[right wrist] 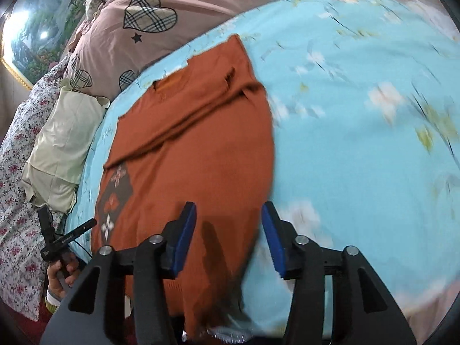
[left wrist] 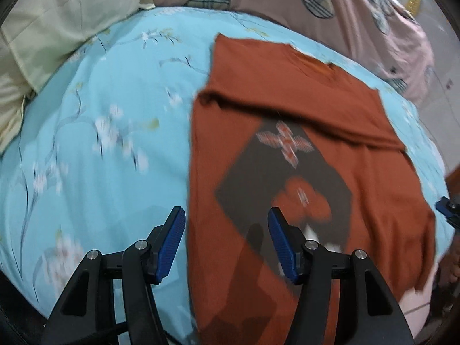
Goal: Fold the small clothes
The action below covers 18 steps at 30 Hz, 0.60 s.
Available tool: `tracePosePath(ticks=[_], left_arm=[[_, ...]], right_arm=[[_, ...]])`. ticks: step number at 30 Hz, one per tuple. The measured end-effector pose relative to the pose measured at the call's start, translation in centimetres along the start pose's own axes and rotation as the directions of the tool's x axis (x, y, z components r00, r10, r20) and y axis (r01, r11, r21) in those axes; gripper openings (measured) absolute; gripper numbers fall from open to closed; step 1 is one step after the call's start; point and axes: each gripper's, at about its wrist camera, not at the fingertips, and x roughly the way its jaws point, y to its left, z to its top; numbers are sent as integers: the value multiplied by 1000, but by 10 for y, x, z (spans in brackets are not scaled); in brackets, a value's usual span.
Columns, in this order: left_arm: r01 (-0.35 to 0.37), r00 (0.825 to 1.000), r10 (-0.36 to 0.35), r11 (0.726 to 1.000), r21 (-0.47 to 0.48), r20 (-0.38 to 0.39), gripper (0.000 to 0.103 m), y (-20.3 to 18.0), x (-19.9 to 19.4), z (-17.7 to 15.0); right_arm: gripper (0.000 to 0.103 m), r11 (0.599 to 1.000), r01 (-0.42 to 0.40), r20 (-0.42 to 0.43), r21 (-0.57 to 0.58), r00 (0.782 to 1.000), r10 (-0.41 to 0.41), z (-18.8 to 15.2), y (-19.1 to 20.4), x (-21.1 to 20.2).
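Left wrist view: rust-orange knit sweater (left wrist: 302,109) with brown diamond patch, flat on blue floral bedsheet (left wrist: 100,100), sleeves folded in.
Left gripper (left wrist: 225,244) and right gripper (right wrist: 228,237) half open, empty, above hem; next: pinch both hem corners, fold toward collar.

Rust-orange sweater (left wrist: 287,109) with dark diamond motif, flat on blue floral bedspread (left wrist: 100,129), one sleeve folded across the chest. Left gripper (left wrist: 225,244) above its near edge, jaws apart, nothing held. Cream pillow (left wrist: 57,28) far left.

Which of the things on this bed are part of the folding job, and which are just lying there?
Part of the job: rust-orange sweater; left gripper; right gripper, both with jaws apart.

Just lying about: blue floral bedspread; pale green pillow; pink quilt with plaid hearts.
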Motion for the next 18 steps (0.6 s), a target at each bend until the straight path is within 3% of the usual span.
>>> tracePosePath(ticks=[5, 9, 11, 12, 13, 18], left_arm=[[34, 999, -33, 999, 27, -43, 63, 1, -19, -50], [85, 995, -85, 996, -4, -57, 64, 9, -31, -81], [88, 994, -88, 996, 2, -63, 64, 10, -35, -91], [91, 993, -91, 996, 0, -70, 64, 10, -35, -94], [95, 993, -94, 996, -1, -76, 64, 11, -35, -96], [117, 988, -120, 992, -37, -96, 64, 15, -32, -108]], right_arm=[[50, 996, -82, -43, 37, 996, 84, -39, -3, 2], [50, 993, -114, -44, 11, 992, 114, -46, 12, 10], [41, 993, -117, -52, -17, 992, 116, -47, 20, 15], [18, 993, -112, -65, -33, 992, 109, -47, 23, 17], [10, 993, -116, -70, -38, 991, 113, -46, 24, 15], [7, 993, -116, -6, -32, 993, 116, -49, 0, -22]])
